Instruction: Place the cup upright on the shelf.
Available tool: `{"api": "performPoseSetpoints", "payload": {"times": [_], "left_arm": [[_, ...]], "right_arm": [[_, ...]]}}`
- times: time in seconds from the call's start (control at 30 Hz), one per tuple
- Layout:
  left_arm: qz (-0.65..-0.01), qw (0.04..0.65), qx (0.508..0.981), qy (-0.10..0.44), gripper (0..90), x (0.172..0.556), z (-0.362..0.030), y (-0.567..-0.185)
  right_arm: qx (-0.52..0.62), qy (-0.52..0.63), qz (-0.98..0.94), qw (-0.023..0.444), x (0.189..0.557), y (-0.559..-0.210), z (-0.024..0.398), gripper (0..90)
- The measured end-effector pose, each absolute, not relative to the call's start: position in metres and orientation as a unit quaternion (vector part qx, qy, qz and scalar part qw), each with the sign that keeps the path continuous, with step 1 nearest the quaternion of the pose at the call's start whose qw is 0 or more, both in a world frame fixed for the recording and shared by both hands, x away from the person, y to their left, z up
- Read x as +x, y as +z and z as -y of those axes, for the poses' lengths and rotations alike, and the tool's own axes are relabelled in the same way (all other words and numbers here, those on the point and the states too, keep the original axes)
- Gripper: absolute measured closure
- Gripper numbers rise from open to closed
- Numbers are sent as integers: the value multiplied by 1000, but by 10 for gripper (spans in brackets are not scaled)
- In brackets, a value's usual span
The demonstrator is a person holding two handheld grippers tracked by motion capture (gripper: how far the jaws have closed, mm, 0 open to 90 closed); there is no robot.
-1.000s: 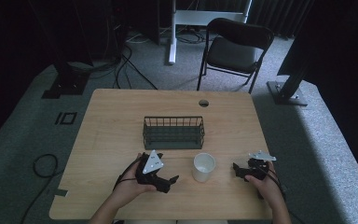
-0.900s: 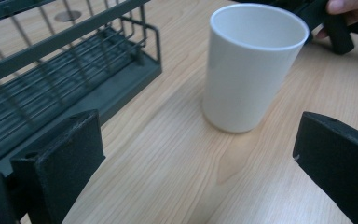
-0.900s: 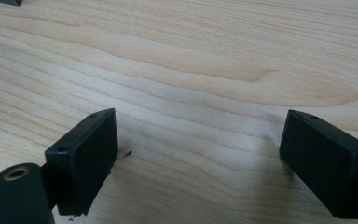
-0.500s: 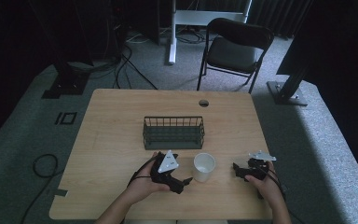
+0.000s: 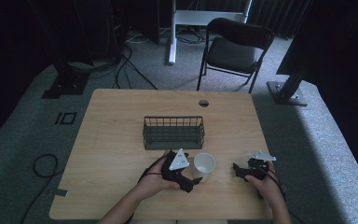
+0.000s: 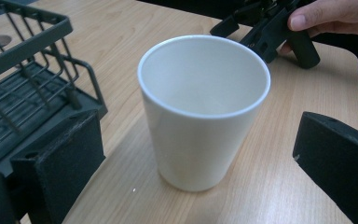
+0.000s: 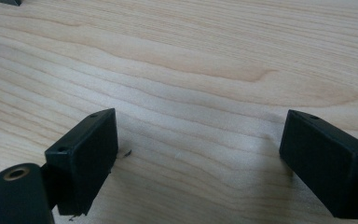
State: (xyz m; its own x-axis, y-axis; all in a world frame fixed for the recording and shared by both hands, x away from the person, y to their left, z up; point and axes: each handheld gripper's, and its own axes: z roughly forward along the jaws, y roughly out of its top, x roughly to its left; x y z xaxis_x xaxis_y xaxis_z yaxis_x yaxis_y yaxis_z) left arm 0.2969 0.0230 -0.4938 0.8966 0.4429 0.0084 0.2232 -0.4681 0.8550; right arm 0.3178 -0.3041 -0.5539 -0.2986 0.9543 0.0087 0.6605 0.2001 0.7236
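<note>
A white cup (image 5: 204,165) stands upright and empty on the wooden table (image 5: 121,140), just in front of a dark wire basket (image 5: 173,132). My left gripper (image 5: 192,175) is open right beside the cup's left side. In the left gripper view the cup (image 6: 204,109) stands between the two spread jaws, with neither one touching it. My right gripper (image 5: 240,170) rests open on the table to the cup's right, a short gap away. In the right gripper view its jaws stand wide apart over bare wood (image 7: 200,70), with nothing between them.
The empty wire basket (image 6: 23,84) sits mid-table, close behind the cup. A round cable hole (image 5: 203,102) lies near the table's far edge. A folding chair (image 5: 233,49) stands beyond the table. Cables trail on the floor at the left.
My left gripper has moved right, toward the cup, and now has the cup between its jaws. The right gripper has stayed where it was.
</note>
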Motion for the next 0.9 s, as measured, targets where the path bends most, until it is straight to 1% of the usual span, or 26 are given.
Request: {"api": "performPoseSetpoints", "payload": {"times": [0.27,0.47,0.9], "left_arm": [[-192,477,851,108,20,301,-14,-499],[-190,494,842,101,20,301,-5,-500],[-180,503,839,104,21,304,15,-501]], "right_arm": [[544,320,-741,230,318,-554,304,110],[544,320,-741,230,318,-554,304,110],[544,320,-741,230,318,-554,304,110]]}}
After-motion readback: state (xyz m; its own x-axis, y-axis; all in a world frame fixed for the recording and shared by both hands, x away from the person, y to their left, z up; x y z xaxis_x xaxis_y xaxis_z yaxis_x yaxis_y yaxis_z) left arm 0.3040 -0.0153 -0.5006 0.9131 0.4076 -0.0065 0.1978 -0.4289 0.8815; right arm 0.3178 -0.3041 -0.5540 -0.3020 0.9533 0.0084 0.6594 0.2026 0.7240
